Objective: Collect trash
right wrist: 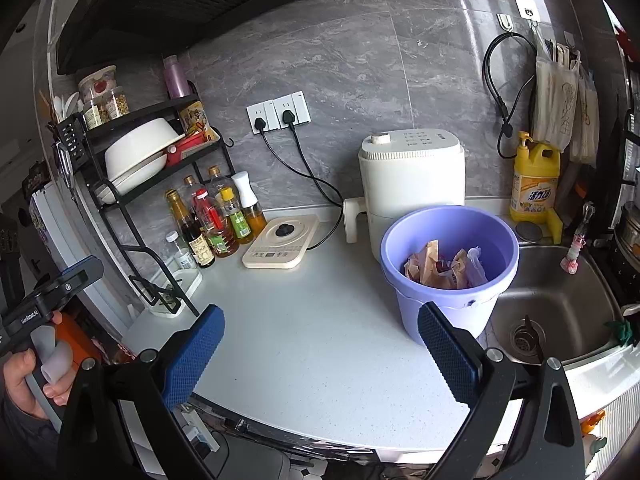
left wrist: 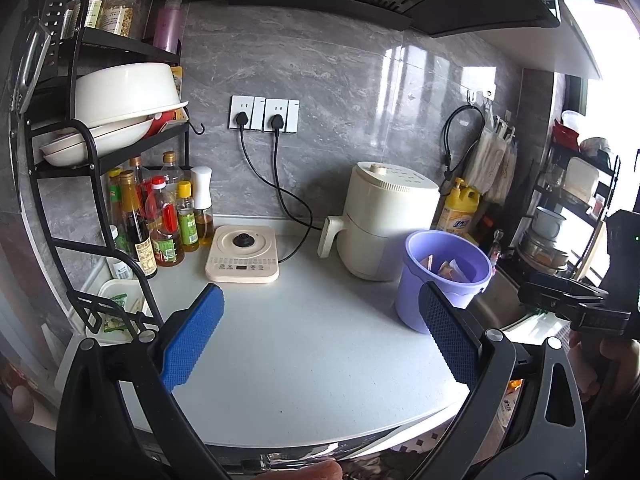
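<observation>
My left claw (left wrist: 320, 338) hung over the counter (left wrist: 304, 344) with its blue pads (left wrist: 192, 340) spread wide and nothing between them. My right claw (right wrist: 320, 354) was in the same condition: pads (right wrist: 194, 360) well apart, holding nothing, poised above the counter's front edge.

The purple bucket (right wrist: 448, 276) stood on the counter just beside the sink (right wrist: 560, 312), directly in front of the white air fryer (right wrist: 412, 184). The trash (right wrist: 444, 266), crumpled tan and pale wrappers, lay inside the bucket at its bottom. From the left view the bucket (left wrist: 442, 280) sat close behind my right-hand pad, with wrapper tops (left wrist: 450, 270) just visible over the rim.

Also noted: a cream induction hob (left wrist: 243, 255) at the back of the counter, plugged into the wall sockets (left wrist: 264, 114); a cluster of sauce bottles (left wrist: 160, 216) under the black rack (left wrist: 104, 152); white bowls (left wrist: 120, 100) stacked on that rack; a yellow detergent jug (right wrist: 534, 178) behind the sink.
</observation>
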`<action>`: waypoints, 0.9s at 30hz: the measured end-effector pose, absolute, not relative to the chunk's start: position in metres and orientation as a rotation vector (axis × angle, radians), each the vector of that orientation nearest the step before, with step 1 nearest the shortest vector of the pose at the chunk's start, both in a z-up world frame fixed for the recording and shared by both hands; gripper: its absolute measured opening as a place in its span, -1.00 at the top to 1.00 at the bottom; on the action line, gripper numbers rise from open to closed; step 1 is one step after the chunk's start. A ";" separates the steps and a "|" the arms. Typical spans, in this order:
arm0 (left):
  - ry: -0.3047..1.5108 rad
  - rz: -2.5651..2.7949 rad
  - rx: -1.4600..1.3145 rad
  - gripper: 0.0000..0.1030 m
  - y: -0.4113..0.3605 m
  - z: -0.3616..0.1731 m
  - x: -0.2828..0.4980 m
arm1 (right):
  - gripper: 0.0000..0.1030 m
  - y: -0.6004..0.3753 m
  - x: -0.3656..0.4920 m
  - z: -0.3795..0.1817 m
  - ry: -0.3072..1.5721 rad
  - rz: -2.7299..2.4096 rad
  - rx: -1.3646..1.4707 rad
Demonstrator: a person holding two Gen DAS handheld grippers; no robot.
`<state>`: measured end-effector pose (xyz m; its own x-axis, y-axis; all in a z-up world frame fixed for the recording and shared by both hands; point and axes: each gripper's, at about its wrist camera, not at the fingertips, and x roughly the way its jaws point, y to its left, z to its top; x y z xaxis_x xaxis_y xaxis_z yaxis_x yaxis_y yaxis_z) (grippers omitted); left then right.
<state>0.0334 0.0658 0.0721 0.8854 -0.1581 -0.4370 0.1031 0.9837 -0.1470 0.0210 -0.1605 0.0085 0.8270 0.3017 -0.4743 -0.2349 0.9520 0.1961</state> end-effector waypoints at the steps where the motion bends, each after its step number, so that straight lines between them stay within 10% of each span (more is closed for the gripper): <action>1: 0.464 -0.137 -0.123 -0.88 0.066 0.072 0.033 | -0.84 -0.161 0.021 0.008 0.526 0.286 0.132; 27: 0.472 -0.111 -0.135 -0.88 0.072 0.066 0.012 | -0.84 -0.156 0.006 -0.008 0.561 0.297 0.121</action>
